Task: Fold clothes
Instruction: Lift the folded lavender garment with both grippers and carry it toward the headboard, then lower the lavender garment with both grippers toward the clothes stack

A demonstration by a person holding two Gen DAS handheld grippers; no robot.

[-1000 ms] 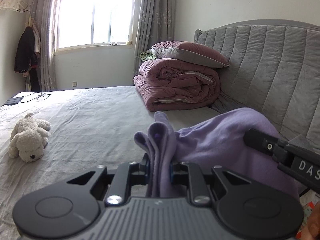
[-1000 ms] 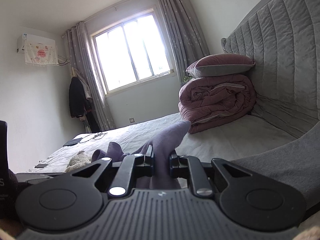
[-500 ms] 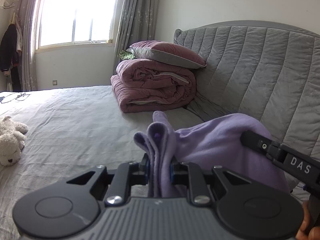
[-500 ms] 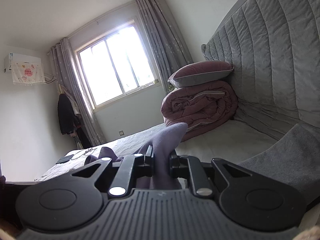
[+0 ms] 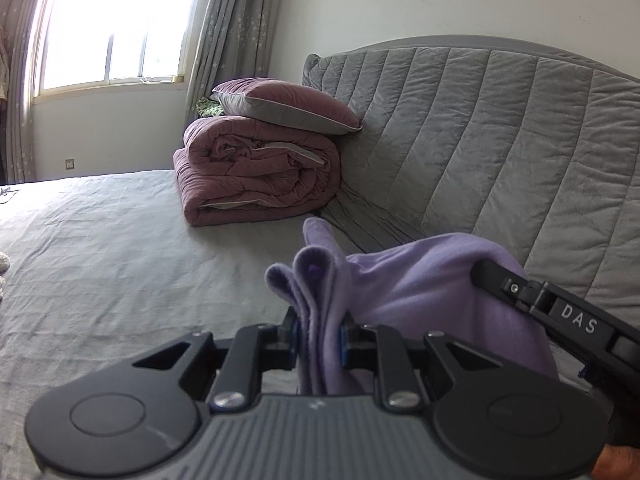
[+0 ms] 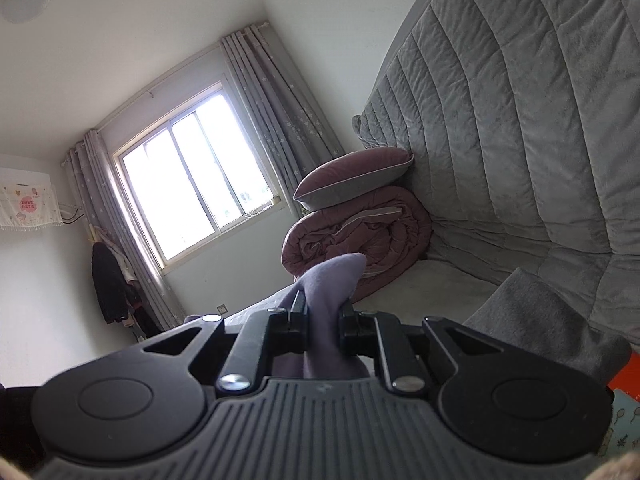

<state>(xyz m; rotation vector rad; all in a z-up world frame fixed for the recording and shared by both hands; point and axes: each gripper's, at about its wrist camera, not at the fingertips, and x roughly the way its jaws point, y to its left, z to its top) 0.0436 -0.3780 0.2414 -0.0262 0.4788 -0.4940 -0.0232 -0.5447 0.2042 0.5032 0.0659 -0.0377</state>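
The left gripper (image 5: 318,334) is clamped on a bunched edge of the purple cloth (image 5: 420,292), whose folds stick up between its pads and just past the tips. The cloth stretches rightward from there, held above the bed (image 5: 120,248), to the right gripper (image 5: 496,276), which reaches in from the right edge. In the right wrist view, the right gripper (image 6: 322,322) is likewise closed on a tongue of the cloth (image 6: 332,280) rising beyond its fingertips. A folded quilt (image 5: 256,172) and pillow (image 5: 284,106) sit well beyond, against the headboard (image 5: 500,140).
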